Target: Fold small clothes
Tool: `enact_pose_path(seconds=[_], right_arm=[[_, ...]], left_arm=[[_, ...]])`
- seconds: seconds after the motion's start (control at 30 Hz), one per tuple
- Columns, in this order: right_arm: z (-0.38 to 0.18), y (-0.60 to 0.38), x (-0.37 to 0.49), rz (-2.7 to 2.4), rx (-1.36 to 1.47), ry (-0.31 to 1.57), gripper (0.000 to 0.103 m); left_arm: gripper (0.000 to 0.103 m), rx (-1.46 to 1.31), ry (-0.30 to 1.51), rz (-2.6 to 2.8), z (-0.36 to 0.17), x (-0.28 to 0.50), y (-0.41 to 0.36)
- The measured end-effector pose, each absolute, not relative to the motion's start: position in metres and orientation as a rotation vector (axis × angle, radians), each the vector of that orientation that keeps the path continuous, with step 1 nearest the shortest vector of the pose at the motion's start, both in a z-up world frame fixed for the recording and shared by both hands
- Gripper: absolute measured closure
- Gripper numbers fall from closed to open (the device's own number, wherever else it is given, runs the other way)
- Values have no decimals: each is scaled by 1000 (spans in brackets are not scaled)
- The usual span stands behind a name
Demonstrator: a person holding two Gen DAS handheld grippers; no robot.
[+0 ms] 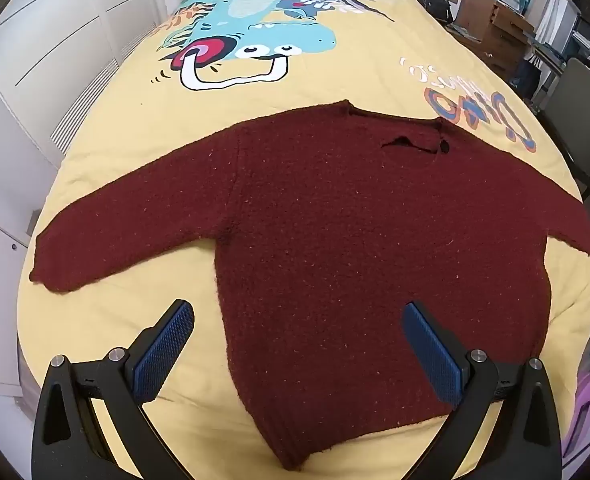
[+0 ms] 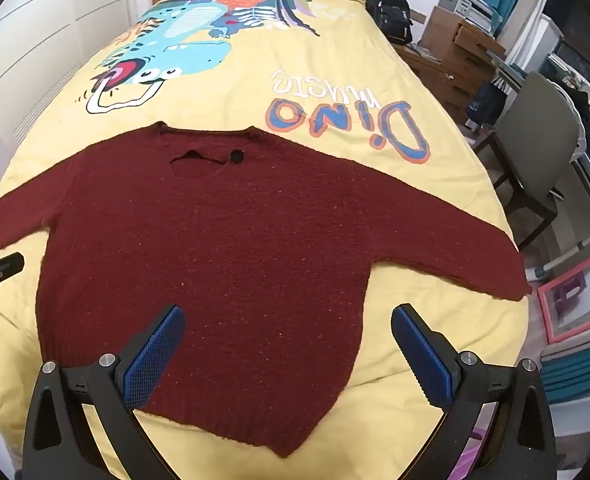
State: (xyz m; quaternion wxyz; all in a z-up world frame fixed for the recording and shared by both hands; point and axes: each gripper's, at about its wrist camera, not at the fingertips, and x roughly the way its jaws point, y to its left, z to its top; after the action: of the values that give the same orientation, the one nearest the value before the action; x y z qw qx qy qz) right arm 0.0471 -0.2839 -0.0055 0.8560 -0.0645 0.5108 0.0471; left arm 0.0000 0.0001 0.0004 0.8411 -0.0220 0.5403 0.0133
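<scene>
A dark red knitted sweater with long sleeves [image 1: 335, 240] is lying flat on a yellow bedspread [image 1: 135, 120] and is filling the middle of both views; its neck opening is pointing to the upper part of the frame and its ribbed hem to the lower part. Both sleeves are spreading outward, one toward the left edge and one toward the right edge of each frame. The left gripper [image 1: 298, 316] is hanging over the lower left part of the sweater, its jaws standing wide apart with nothing between them; one blue ribbed pad is showing above the bare bedspread and the other above the knit. The right gripper [image 2: 287, 318] is hanging over the lower right part of the sweater [image 2: 215, 248], its jaws also wide apart and holding nothing. On the bedspread [image 2: 335, 80], a cartoon print of a blue dinosaur [image 2: 183, 52] is showing in the upper part of the frame. A grey chair [image 2: 535, 148] is standing at the right edge.
</scene>
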Motion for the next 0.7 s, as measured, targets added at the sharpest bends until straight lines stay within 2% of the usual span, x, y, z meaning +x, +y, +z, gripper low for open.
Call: enact_pose_path(seconds=[0.37,0.43,0.7], right_arm=[[-2,-286,47,78,-149,1075,0],[-4,-287,48,72,-150,1077,0],[-6,-289,49,67,-155,1085,0]], left_arm=[[1,-41,1153,28,0,5,20],[1,-22,1147,44,-1,1,-2],[1,-15,1157,46,-5,0,-2]])
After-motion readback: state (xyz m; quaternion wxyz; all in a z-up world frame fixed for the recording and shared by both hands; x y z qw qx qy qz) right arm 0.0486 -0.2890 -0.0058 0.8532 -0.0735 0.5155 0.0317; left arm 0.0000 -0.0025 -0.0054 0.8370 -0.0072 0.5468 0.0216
